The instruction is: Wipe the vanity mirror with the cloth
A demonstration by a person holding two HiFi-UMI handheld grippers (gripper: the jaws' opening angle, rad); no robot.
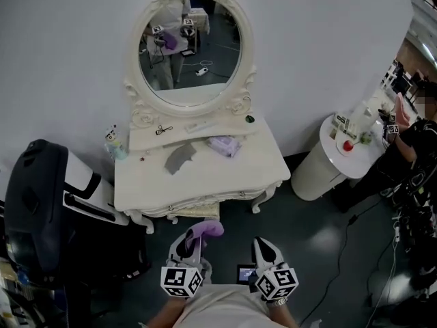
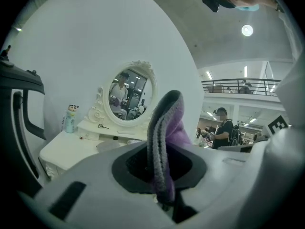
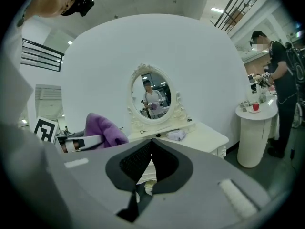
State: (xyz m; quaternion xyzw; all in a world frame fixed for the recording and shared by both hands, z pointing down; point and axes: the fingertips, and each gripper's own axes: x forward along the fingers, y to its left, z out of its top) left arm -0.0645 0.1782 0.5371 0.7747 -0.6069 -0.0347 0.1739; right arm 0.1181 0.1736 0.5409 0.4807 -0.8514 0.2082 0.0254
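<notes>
Purple microfibre with a grey ribbed edge, the soft folded cloth (image 2: 164, 137) stands up out of the left gripper (image 2: 164, 182). Its jaws are pinched tight on the lower fold, and the free part flops over beyond the tips. In the head view the cloth is low in front of the person, well short of the bench and well apart from the glass.

It looks light, limp and easy to squash, so it should stay put between the pads. The loose end will probably sag and drag rather than press flat. Holding it low on the bunched fold, as now, leaves a padded lobe out front to meet the glass. Too short a lobe could let the hard jaws touch.

The right gripper (image 3: 152, 147) hangs alongside with its tips drawn together on nothing.

Ahead stands the oval vanity mirror in an ornate white frame (image 1: 191, 46), upright at the back of the white bench (image 1: 263, 169). The glass is likely fragile, and the frame may rock on its mount, so gentle, even strokes seem wise.

On the bench lie a flat grey rag (image 1: 179, 157), a pale lilac folded cloth (image 1: 224, 144) and a small cartoon-figure bottle (image 1: 115, 142) at the left corner. A round white side table (image 1: 321, 173) stands to the right, with a person in dark clothes (image 1: 416, 149) beside it.
</notes>
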